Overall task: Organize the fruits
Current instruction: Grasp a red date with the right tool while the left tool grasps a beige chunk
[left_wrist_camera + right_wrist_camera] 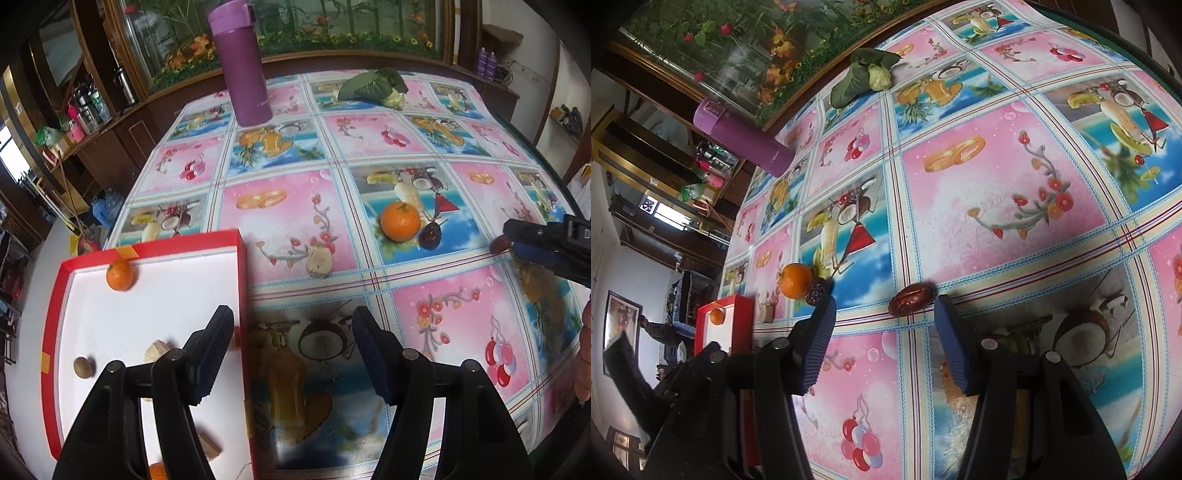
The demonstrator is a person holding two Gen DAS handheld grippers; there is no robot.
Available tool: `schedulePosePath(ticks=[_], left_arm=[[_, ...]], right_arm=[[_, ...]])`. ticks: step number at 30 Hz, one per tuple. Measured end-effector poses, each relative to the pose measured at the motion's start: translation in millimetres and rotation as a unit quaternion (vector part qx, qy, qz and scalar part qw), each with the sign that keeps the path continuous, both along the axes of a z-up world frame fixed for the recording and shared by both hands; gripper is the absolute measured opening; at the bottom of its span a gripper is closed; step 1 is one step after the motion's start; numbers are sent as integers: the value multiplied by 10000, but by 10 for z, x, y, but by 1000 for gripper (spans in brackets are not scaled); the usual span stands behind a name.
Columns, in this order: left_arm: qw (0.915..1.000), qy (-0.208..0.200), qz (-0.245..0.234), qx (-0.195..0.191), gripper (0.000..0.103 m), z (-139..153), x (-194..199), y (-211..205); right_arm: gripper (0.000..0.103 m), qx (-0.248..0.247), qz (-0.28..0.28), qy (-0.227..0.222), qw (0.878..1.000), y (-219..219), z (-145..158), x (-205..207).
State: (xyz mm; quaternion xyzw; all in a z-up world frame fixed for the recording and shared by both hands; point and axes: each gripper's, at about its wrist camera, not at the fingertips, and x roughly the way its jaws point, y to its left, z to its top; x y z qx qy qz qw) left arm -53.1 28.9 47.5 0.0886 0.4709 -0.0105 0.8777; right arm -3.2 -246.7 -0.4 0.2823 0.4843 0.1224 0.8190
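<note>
2 grippers work over the fruit-print tablecloth (280, 229). The right gripper (884, 314) is spread wide, a red date (911, 298) lying on the cloth between its fingertips. The left gripper (293, 325) hangs spread and empty over the red tray's (243, 295) right edge. Right of the tray, well apart, sit 1 orange (400, 221) and a dark date (430, 235), touching.

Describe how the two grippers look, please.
Both the left gripper and the right gripper have black angular arms with round silver pivot pins. Their fingers carry ribbed dark-blue pads. No cables or markings show.
</note>
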Motion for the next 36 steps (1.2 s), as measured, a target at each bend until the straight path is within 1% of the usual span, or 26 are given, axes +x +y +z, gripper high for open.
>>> schedulePosePath(ticks=[1, 3, 4, 6, 7, 9, 13, 15, 18, 23, 24, 25, 27, 30, 32, 36], left_arm=[[10000, -19, -21, 15, 66, 10, 4, -6], [10000, -38, -49, 22, 66, 17, 31, -10], [10000, -41, -61, 22, 66, 13, 42, -13], [9999, -45, -91, 44, 66, -2, 65, -30], [9999, -45, -118, 51, 66, -8, 71, -40], [9998, -46, -212, 13, 66, -20, 98, -57], [9995, -76, -299, 2, 66, -56, 172, -81], [9996, -4, -284, 23, 66, -101, 222, -97], [9992, 140, -370, -64, 66, -188, 314, -144], [9993, 268, -255, -79, 66, -312, 481, -118], [9994, 265, -210, -116, 64, -327, 508, -96], [9993, 258, -188, -182, 59, -334, 527, -74], [9987, 282, -158, -382, 56, -347, 562, -25], [9970, 318, -188, -682, 49, -356, 589, 15], [9969, 284, -192, -711, 47, -358, 599, 18], [9969, 171, -215, -733, 34, -355, 599, 20]], right_arm=[[52, -75, -17, 22, 10000, 20, -15, 10], [48, -309, -18, -56, 9995, 76, 6, 17], [43, -469, -18, -100, 9988, 114, 12, 16], [40, -882, -10, -217, 9959, 210, 29, 20], [38, -1004, 0, -256, 9946, 241, 29, 22], [33, -1432, 37, -379, 9890, 334, 35, 20], [28, -2295, 175, -586, 9714, 517, 42, -23], [26, -2518, 221, -634, 9655, 558, 36, -36], [25, -2602, 232, -659, 9630, 565, 30, -39], [25, -2615, 232, -665, 9626, 568, 27, -44], [25, -2611, 230, -663, 9628, 571, 26, -43], [25, -2609, 230, -663, 9628, 572, 26, -43], [25, -2596, 226, -659, 9632, 573, 27, -44], [25, -2598, 227, -660, 9631, 574, 28, -47], [25, -2595, 226, -661, 9632, 572, 28, -46], [25, -2637, 240, -666, 9620, 573, 26, -49]])
